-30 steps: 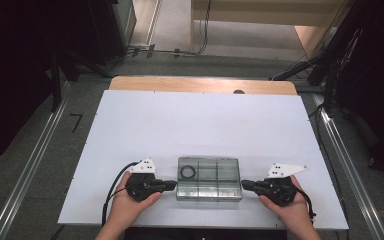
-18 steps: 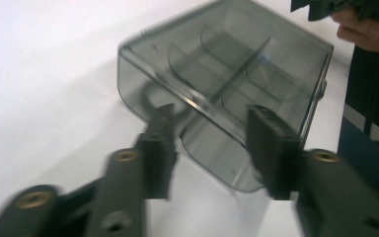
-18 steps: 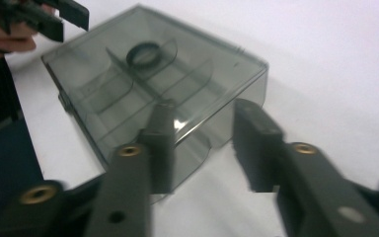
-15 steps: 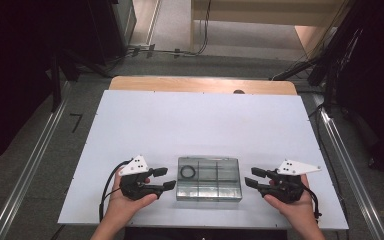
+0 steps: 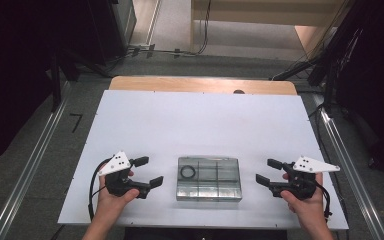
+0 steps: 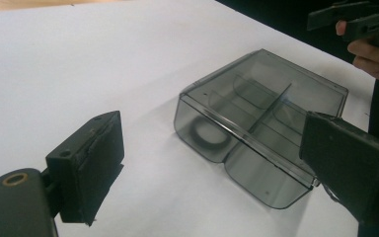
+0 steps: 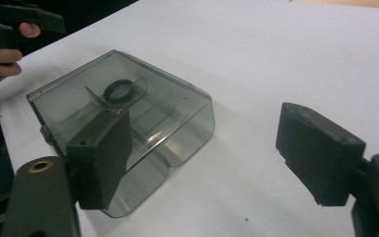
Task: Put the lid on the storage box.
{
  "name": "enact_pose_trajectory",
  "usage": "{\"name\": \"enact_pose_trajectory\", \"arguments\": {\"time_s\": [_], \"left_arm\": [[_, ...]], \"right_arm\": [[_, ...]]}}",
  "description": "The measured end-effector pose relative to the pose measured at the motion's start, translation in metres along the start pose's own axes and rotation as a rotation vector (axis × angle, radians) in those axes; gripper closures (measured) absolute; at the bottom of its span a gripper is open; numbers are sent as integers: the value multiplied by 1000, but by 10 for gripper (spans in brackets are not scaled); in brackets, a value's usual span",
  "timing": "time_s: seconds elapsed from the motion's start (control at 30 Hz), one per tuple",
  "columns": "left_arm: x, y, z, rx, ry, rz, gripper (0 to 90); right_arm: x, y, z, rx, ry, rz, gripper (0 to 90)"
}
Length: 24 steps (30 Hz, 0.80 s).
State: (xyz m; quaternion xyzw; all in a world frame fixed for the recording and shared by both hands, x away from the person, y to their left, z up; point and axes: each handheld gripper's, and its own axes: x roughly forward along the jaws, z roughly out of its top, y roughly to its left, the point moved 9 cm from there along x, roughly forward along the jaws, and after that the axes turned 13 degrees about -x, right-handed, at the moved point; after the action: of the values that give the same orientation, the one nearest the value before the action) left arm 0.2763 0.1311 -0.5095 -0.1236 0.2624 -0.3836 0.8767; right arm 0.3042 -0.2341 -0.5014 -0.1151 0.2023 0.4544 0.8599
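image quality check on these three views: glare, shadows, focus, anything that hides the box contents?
High view: even light on the white table, dark surround, clear box sharp but small, black ring visible. Left gripper view: soft shadow beside the box, own fingers close and slightly blurred, ring dim through the tinted lid. Right gripper view: mild sheen on the lid, ring readable.

My left gripper (image 5: pixel 146 172) and right gripper (image 5: pixel 266 171) face each other, well apart, jaws spread wide, each gripped from below.
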Motion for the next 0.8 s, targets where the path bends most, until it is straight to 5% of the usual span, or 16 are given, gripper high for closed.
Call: {"name": "enact_pose_trajectory", "arguments": {"time_s": [0.8], "left_arm": [[-34, 38, 3, -29, -84, 41, 0]], "right_arm": [[-29, -43, -16, 54, -31, -111, 89]]}}
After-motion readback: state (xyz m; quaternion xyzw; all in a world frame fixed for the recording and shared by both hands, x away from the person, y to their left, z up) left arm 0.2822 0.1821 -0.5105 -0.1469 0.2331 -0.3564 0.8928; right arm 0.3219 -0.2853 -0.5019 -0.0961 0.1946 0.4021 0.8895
